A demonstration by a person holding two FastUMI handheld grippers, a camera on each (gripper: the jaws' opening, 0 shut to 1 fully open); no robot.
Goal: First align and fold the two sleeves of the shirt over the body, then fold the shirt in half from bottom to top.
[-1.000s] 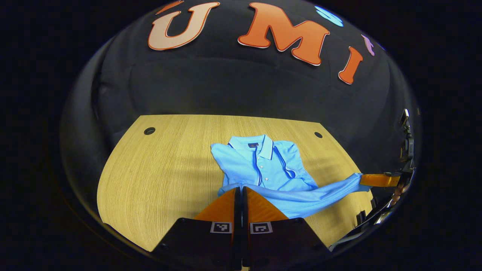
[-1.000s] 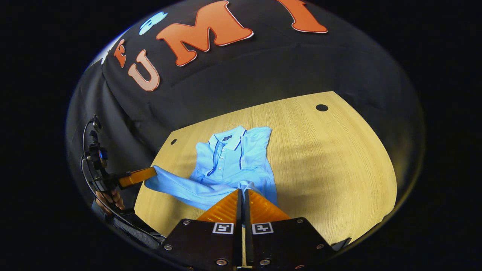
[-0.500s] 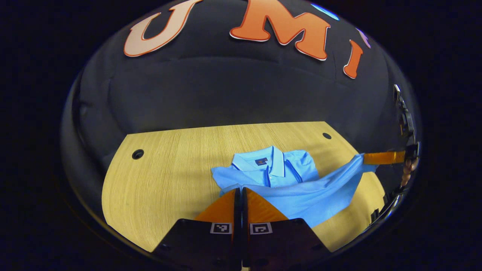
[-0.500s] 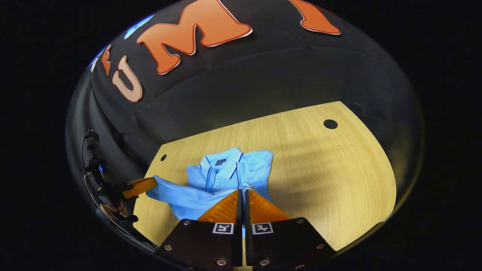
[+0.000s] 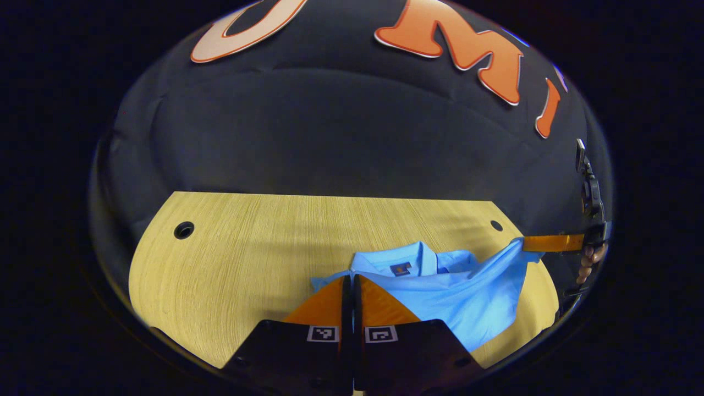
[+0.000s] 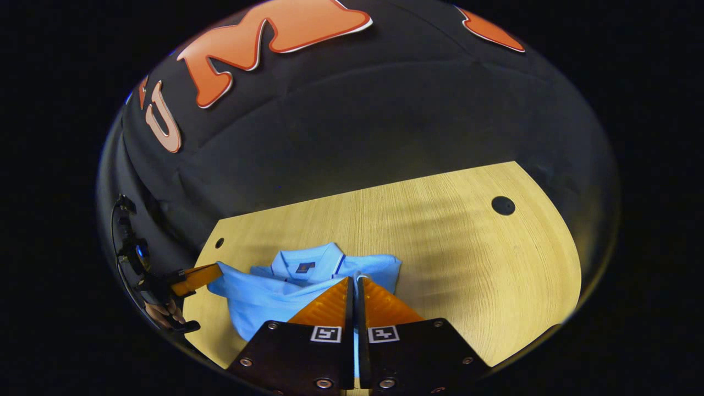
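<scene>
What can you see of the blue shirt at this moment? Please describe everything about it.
The shirt is a light blue polo of soft knit cloth, with a collar and a small dark tag inside the neck. It lies on the wooden table. The left gripper and the right gripper each pinch a bottom corner and hold the hem raised, stretched between them above the body, so the bottom half hangs over the lower front.

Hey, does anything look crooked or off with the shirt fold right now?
Nothing looks wrong. Each claw, left and right, is shut on a bottom corner of the blue shirt, with the hem lifted toward the collar. The raised edge sags between them, normal mid-fold. The table shows no spill or damage.
</scene>
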